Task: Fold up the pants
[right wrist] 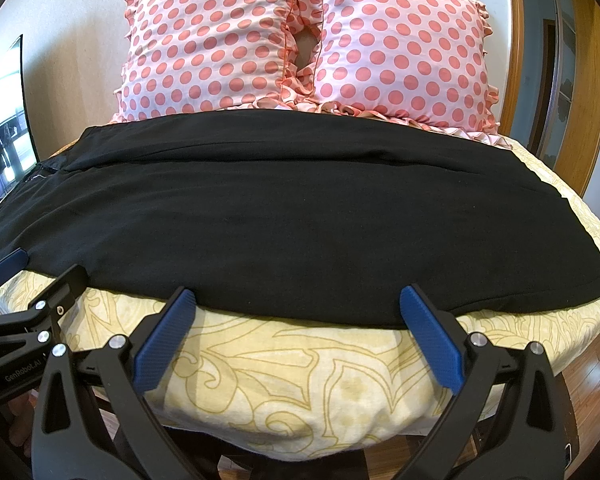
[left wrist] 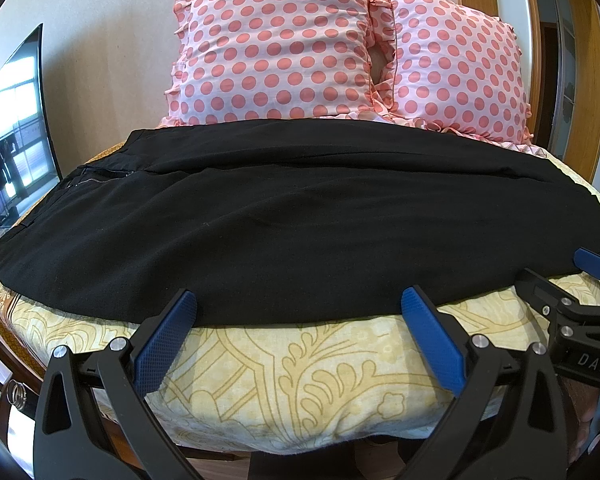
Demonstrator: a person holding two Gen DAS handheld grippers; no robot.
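Note:
Black pants (left wrist: 284, 216) lie flat across the bed, waistband and zipper at the left (left wrist: 100, 178), legs running right; they also show in the right wrist view (right wrist: 300, 220). My left gripper (left wrist: 300, 304) is open, its blue pads at the pants' near edge, empty. My right gripper (right wrist: 298, 304) is open at the near edge further right, empty. The right gripper also shows at the right edge of the left wrist view (left wrist: 588, 276), and the left gripper at the left edge of the right wrist view (right wrist: 24, 276).
Yellow patterned bed sheet (left wrist: 300, 368) hangs over the near bed edge. Two pink polka-dot pillows (left wrist: 276, 40) (left wrist: 456, 68) lean behind the pants. A dark TV screen (left wrist: 16, 128) stands left. Wooden door frame (right wrist: 580, 80) at right.

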